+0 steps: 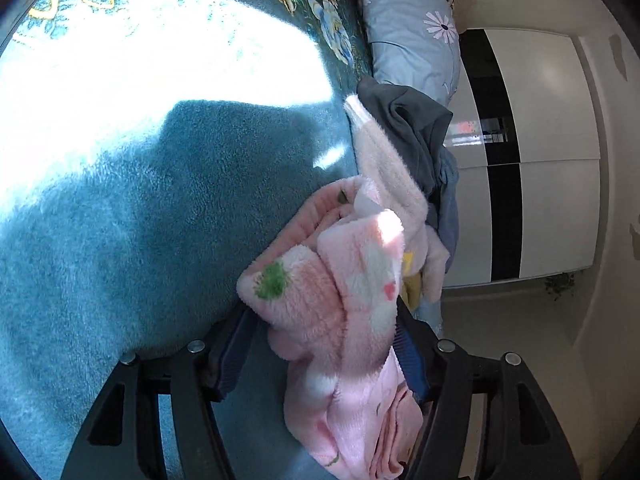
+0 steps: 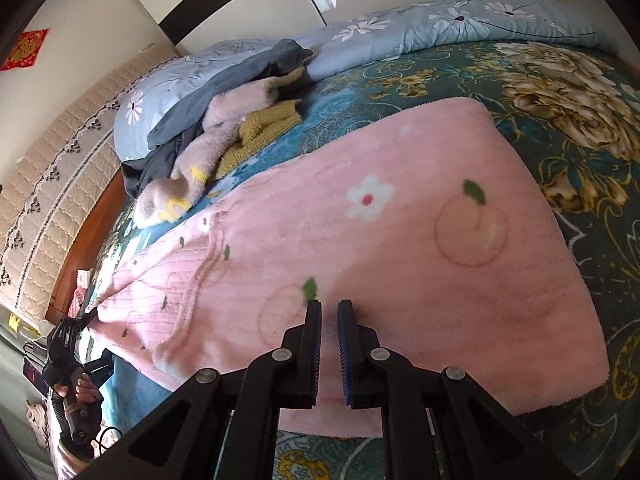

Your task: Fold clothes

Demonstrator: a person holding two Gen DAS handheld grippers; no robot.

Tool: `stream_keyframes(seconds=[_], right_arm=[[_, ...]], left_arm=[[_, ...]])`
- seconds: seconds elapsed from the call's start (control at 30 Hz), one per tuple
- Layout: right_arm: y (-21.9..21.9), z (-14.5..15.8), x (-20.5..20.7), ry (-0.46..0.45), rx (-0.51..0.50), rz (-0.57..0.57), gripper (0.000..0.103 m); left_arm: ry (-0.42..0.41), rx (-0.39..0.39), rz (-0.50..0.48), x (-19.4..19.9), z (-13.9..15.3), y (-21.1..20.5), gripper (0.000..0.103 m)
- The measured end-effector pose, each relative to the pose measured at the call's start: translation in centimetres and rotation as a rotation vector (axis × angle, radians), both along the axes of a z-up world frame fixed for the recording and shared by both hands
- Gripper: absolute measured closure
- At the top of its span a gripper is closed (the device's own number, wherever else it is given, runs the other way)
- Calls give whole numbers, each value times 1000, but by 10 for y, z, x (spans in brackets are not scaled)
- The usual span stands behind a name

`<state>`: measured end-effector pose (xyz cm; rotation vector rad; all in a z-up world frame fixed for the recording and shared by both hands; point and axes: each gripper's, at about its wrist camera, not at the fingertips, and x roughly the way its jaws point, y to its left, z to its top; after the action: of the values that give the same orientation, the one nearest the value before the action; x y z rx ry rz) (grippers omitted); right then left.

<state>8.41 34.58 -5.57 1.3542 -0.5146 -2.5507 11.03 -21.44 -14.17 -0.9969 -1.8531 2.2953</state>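
Note:
A pink fleece garment [image 2: 360, 240] with flower and peach prints lies spread on the teal floral bed cover [image 2: 580, 120]. My right gripper [image 2: 329, 306] is shut on a fold of its near edge. In the left wrist view, the same pink garment [image 1: 344, 320] is bunched between the jaws of my left gripper [image 1: 324, 312], which are wide apart with cloth against the right finger [image 1: 408, 352]. The left gripper also shows in the right wrist view [image 2: 72, 344] at the garment's far left corner.
A pile of other clothes [image 2: 224, 128], grey, lilac and mustard, lies at the bed's far side beside a light blue floral quilt [image 2: 400, 36]. A white and black wardrobe [image 1: 540, 152] stands beyond the bed. A quilted headboard [image 2: 52, 168] is at left.

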Motion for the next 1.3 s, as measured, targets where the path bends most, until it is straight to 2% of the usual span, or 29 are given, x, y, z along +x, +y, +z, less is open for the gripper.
stream_keyframes(seconds=[0.17, 0.23, 0.3, 0.43, 0.5, 0.6, 0.7, 0.77, 0.87, 0.97, 1.1, 1.3], right_arm=[[5, 5, 3, 8, -11, -6, 92], [11, 6, 5, 8, -19, -14, 92], [16, 7, 6, 6, -27, -23, 92], [31, 10, 10, 8, -50, -43, 92], [40, 12, 13, 15, -59, -56, 92], [52, 15, 17, 19, -66, -75, 92], [62, 15, 20, 11, -75, -96, 92], [68, 15, 23, 10, -86, -109, 92], [75, 17, 27, 20, -100, -120, 92], [80, 20, 29, 29, -113, -125, 92], [87, 21, 31, 35, -124, -141, 92], [105, 22, 36, 38, -136, -181, 92]], left_arm=[[16, -19, 28, -3, 6, 1, 41], [13, -48, 41, -3, 11, 2, 55], [-14, -78, 47, -7, 14, 4, 62], [-71, -201, 32, -18, 34, 13, 72], [-63, -303, 7, -23, 57, 25, 74], [16, -463, -85, -35, 110, 60, 74], [121, -635, -195, -47, 169, 115, 74], [209, -689, -257, -53, 206, 153, 74], [337, -717, -351, -63, 252, 210, 74], [422, -768, -469, -68, 278, 276, 74], [453, -805, -627, -72, 266, 355, 74], [369, -862, -819, -64, 187, 445, 74]])
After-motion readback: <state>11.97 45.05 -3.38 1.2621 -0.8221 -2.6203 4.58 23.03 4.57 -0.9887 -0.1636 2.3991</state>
